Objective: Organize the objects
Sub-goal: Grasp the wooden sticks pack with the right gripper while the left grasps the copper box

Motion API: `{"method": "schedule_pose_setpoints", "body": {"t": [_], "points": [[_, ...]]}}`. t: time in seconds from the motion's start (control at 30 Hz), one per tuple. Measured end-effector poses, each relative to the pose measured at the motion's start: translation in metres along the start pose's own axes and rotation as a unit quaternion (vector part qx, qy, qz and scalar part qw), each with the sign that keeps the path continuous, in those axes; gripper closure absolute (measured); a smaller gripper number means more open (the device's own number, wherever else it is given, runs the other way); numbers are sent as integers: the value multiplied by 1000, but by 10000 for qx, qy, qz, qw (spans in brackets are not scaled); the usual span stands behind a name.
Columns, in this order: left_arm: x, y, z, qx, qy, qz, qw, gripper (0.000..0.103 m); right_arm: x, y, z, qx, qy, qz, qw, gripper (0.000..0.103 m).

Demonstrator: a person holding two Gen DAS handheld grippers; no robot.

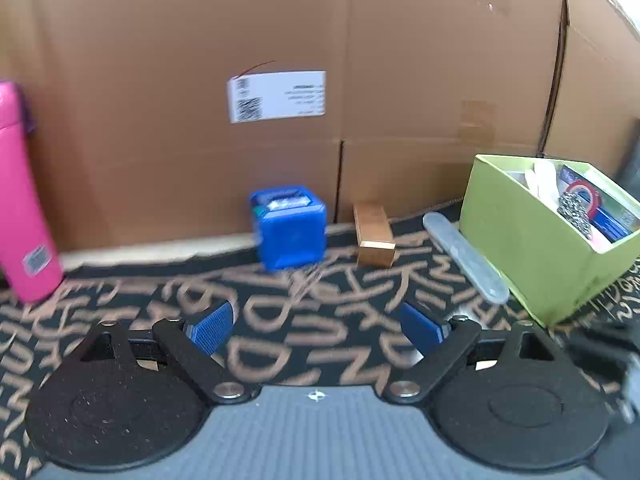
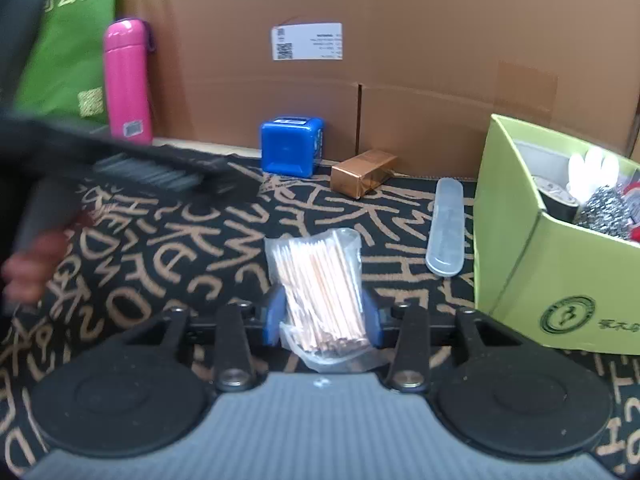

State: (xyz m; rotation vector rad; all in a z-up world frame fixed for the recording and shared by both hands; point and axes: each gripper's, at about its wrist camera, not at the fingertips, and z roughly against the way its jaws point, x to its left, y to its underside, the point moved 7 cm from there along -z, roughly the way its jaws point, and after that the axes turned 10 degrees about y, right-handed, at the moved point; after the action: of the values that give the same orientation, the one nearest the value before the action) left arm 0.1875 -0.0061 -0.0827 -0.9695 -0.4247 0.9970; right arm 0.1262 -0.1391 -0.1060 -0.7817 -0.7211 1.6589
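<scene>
Lettered counter cloth carries the swab packet (image 2: 320, 280), clamped lengthwise in the right tongs (image 2: 320, 320), left of the green box (image 2: 520, 264); left tongs (image 1: 316, 322) gape empty.

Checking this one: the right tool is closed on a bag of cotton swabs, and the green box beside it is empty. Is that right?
Not quite. The right tool is closed on the bag of cotton swabs, but the green box is not empty: the right wrist view shows a steel scourer, tape rolls and other items inside.
</scene>
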Motion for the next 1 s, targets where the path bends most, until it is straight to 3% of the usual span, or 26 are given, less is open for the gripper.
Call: {"method": "schedule_pose_setpoints", "body": {"t": [0.3,0.37,0.4,0.47,0.57,0.7,0.73,0.8,0.87,1.0], "points": [[-31,-41,-75,-68,-197,-566,9982,10,-12,18,24,-9,-1,-348,9994,63],[-36,-44,-86,-90,-430,-576,9974,2,-14,19,25,4,-20,-428,9991,63],[-43,-46,-88,-198,-508,-726,9959,7,-14,19,25,13,-16,-441,9990,63],[-57,-47,-97,-48,-239,-1120,9934,18,-13,19,24,34,16,-406,9992,62],[-60,-41,-105,182,-126,-863,9960,22,-11,18,26,19,59,-350,9994,62],[-46,-36,-121,392,-399,-739,9957,24,-13,19,25,40,15,-431,9991,62],[-40,-34,-124,449,-315,-562,9969,26,-14,19,24,44,13,-447,9990,62],[-30,-34,-123,477,89,1,9988,68,-15,18,24,44,-4,-474,9989,62],[-25,-35,-114,560,190,159,9981,69,-16,19,23,46,-35,-537,9985,62],[-32,-14,-75,668,401,-159,9968,69,-25,22,28,36,-128,-751,9971,63]]}}
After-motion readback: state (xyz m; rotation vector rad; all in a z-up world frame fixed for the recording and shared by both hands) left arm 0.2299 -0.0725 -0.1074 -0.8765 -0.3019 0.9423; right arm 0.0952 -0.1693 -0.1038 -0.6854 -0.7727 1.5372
